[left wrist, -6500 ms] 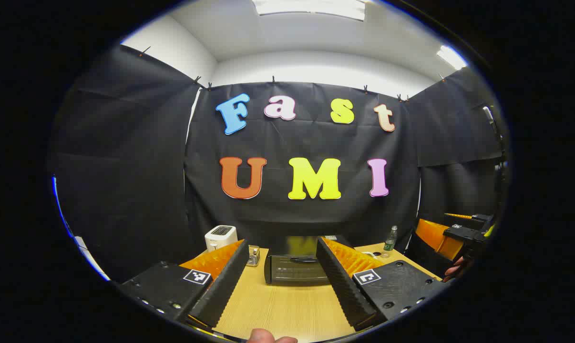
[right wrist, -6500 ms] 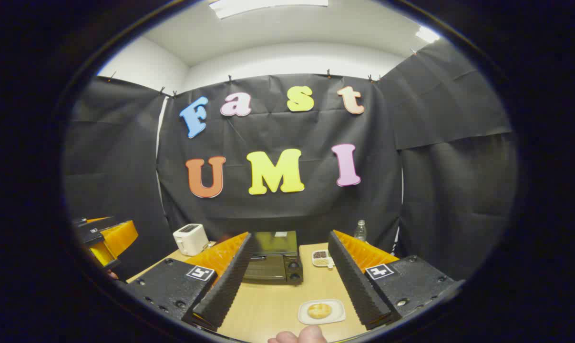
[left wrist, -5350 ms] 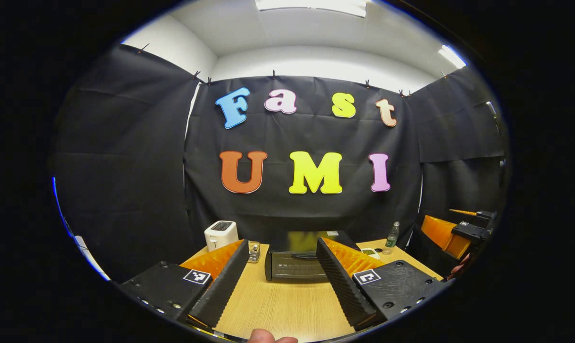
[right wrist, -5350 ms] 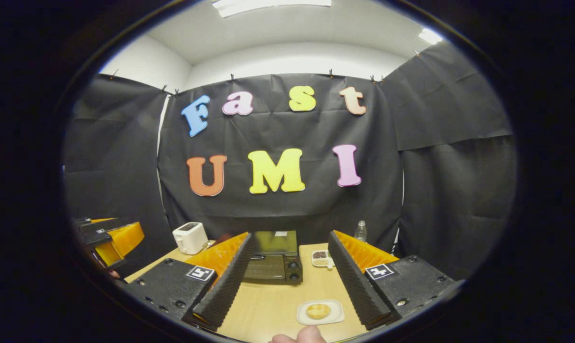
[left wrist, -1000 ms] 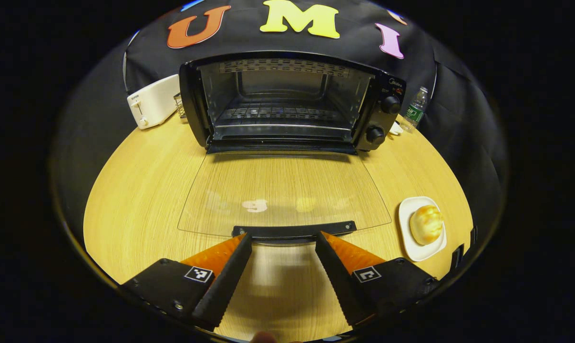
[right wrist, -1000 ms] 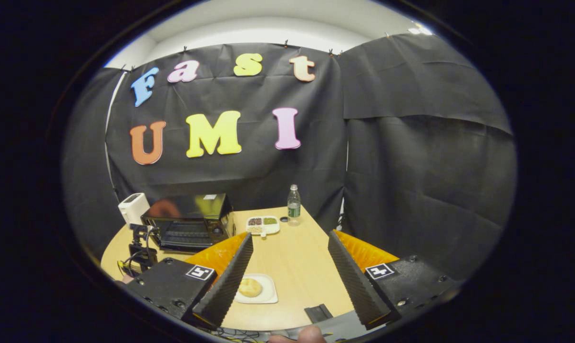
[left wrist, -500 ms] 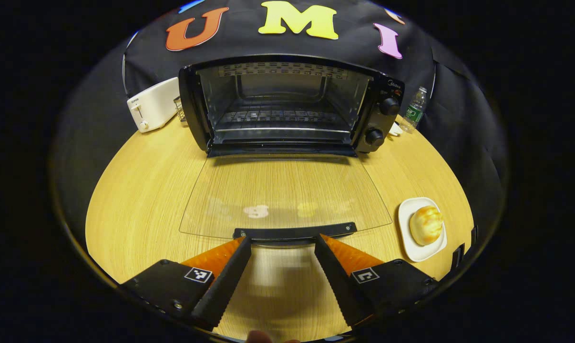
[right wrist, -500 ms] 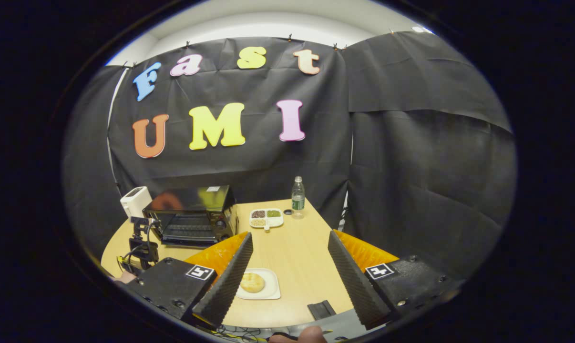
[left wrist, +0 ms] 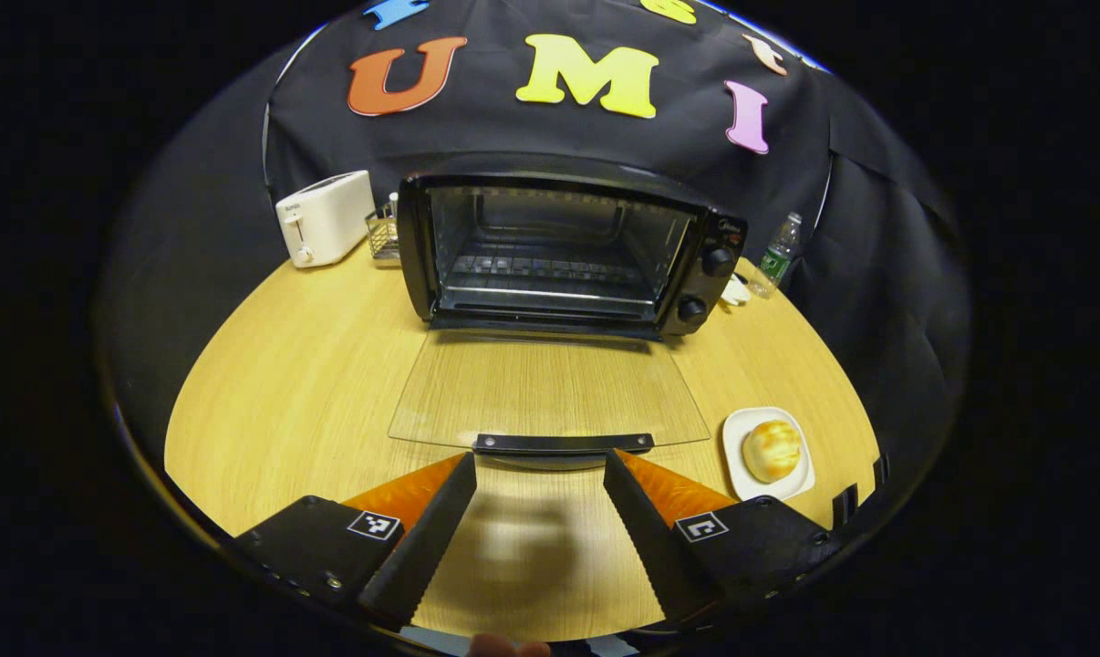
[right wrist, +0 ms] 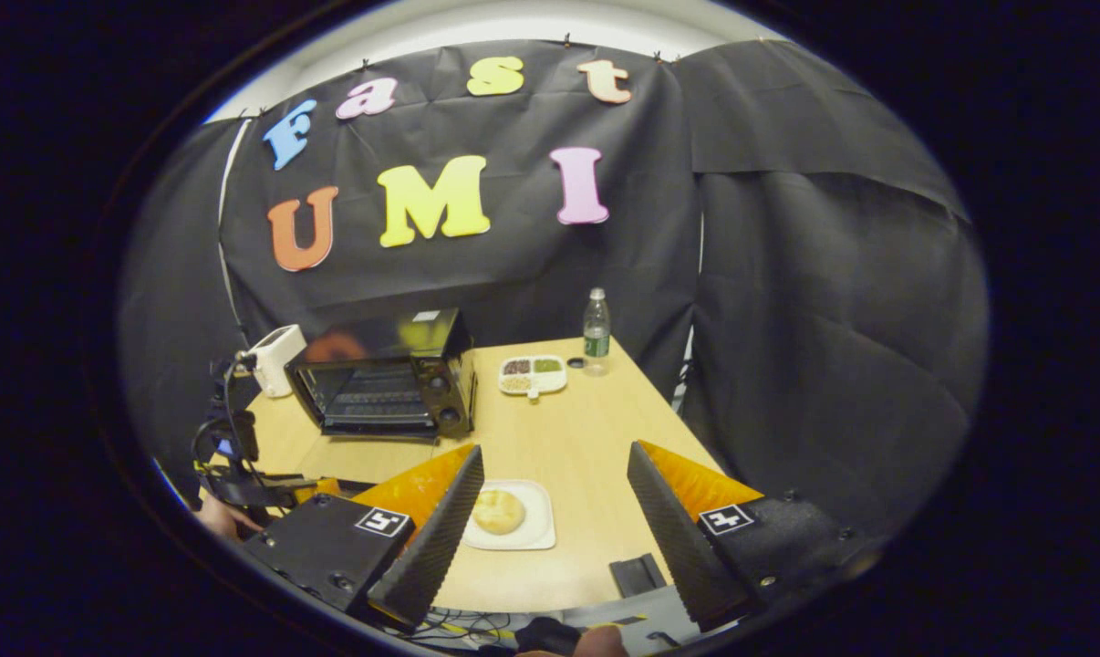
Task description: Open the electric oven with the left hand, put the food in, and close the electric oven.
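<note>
The black electric oven (left wrist: pixel 559 246) (right wrist: pixel 386 374) stands at the back of the wooden table with its cavity exposed. Its glass door (left wrist: pixel 550 388) lies flat, the black handle (left wrist: pixel 564 443) toward me. My left gripper (left wrist: pixel 539 461) is open just short of that handle, not touching it. A bread roll (left wrist: pixel 771 450) (right wrist: pixel 499 511) rests on a small white plate (left wrist: pixel 741 429) (right wrist: pixel 536 529) to the right of the door. My right gripper (right wrist: pixel 555 456) is open above the table, the plate just inside its left finger (right wrist: pixel 441 529). The left gripper (right wrist: pixel 240 465) also appears far left in the right gripper view.
A white toaster (left wrist: pixel 325 217) (right wrist: pixel 275 347) and a wire rack (left wrist: pixel 383 235) stand left of the oven. A water bottle (left wrist: pixel 778 245) (right wrist: pixel 596 345) and a divided dish of grains (right wrist: pixel 532 372) sit at the back right. A small black block (right wrist: pixel 638 573) lies by the table's near edge.
My left gripper has drawn back and up from the lowered door's handle, so the oven looks farther off. My right gripper has tilted down and closed in on the plate.
</note>
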`<control>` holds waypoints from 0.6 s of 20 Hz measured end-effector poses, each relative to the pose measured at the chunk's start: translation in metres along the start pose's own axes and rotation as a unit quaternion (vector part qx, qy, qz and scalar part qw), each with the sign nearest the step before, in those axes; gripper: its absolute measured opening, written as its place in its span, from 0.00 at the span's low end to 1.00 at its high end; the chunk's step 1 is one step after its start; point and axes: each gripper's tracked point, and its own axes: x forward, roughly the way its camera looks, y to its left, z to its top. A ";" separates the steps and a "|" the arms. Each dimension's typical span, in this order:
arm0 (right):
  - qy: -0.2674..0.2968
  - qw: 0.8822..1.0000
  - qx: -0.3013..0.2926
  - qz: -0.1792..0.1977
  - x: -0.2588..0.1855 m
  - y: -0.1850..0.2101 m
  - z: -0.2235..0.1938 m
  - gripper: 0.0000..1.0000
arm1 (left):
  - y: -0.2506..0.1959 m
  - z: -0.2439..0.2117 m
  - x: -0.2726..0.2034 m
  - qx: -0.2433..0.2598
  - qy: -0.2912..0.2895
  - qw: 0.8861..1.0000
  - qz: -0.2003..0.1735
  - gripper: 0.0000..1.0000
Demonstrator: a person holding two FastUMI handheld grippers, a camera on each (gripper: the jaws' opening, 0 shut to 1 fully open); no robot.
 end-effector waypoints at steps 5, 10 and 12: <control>0.045 0.998 -0.007 0.033 0.022 0.021 -0.042 0.97 | 0.006 0.023 -0.061 -0.006 -0.047 0.999 -0.002 0.94; 0.071 0.996 -0.029 0.043 0.044 0.049 -0.077 0.98 | 0.026 0.055 -0.136 0.039 -0.134 0.990 0.015 0.93; 0.089 0.994 -0.036 0.049 0.059 0.060 -0.096 0.98 | 0.029 0.065 -0.163 0.047 -0.160 0.986 0.014 0.93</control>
